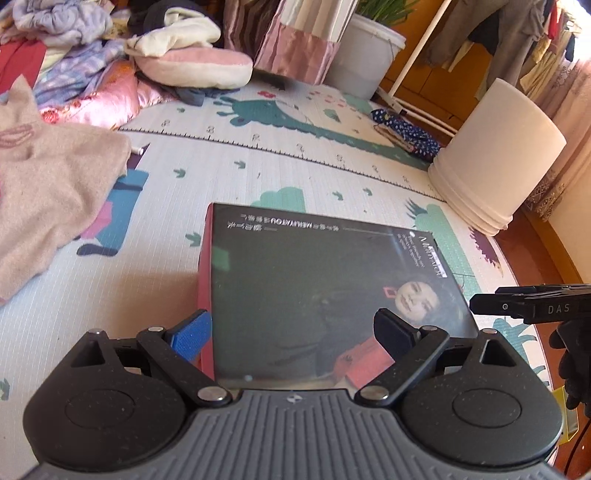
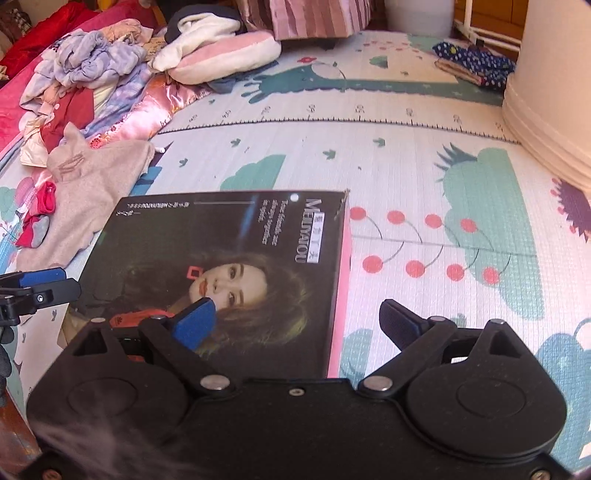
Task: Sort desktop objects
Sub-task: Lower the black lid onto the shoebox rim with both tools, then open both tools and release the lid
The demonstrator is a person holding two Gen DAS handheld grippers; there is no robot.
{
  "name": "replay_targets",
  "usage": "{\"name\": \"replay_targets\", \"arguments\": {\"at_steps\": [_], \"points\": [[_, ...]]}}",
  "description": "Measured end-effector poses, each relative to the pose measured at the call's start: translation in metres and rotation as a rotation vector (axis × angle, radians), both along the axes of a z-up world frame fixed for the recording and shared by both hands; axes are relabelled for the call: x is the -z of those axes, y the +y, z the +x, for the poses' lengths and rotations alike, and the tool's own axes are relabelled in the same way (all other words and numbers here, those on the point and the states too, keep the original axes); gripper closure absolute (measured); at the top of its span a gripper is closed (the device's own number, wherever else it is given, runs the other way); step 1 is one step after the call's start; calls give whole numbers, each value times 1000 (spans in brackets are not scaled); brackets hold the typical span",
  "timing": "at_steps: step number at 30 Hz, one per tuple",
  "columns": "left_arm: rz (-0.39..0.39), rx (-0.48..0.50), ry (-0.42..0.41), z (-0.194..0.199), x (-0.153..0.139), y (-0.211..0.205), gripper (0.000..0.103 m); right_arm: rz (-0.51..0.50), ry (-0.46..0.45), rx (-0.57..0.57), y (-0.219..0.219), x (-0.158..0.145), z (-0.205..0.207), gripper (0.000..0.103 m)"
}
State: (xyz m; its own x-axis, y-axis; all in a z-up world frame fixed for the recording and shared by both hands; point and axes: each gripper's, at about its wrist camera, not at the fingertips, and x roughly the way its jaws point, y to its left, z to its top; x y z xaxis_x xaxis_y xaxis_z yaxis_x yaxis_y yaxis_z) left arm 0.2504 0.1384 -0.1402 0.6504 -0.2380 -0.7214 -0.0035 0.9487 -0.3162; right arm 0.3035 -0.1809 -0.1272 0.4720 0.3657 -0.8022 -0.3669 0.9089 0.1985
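A flat dark box w/ a glossy printed portrait and pink sides lies on the cartoon play mat. Left gripper is spread wide over its near edge; right gripper is spread too, straddling the box's right edge. Beige knit sweater lies left, a white cylindrical bucket stands far right, and crumpled clothes are piled behind.

A home bedroom is shown: a cartoon play mat spread centre frame, laundry heaped upper left, clothes hung upper right.
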Motion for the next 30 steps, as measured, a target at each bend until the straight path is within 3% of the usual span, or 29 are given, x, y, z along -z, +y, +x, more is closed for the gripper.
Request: {"name": "replay_targets", "arguments": {"at_steps": [3,6,7,13,18,22,27,30], "points": [[-17,49,-11,5,-2,-9,8,21,-29,-45,6,-5,2,10],[4,105,32,8,6,-22,8,16,-10,-97,15,0,0,14],[10,122,48,9,9,-26,8,16,6,-115,18,4,-1,21],[130,199,98,9,20,-44,8,2,78,-164,25,22,-6,22],[290,293,110,7,25,-65,8,-35,64,-201,30,23,-7,22],[338,331,123,8,28,-72,3,-56,60,-222,34,24,-11,21],[331,318,155,10,27,-74,1,-59,83,-209,33,21,-14,20],[277,262,181,8,24,-70,1,-61,114,-165,26,17,-16,17]]}}
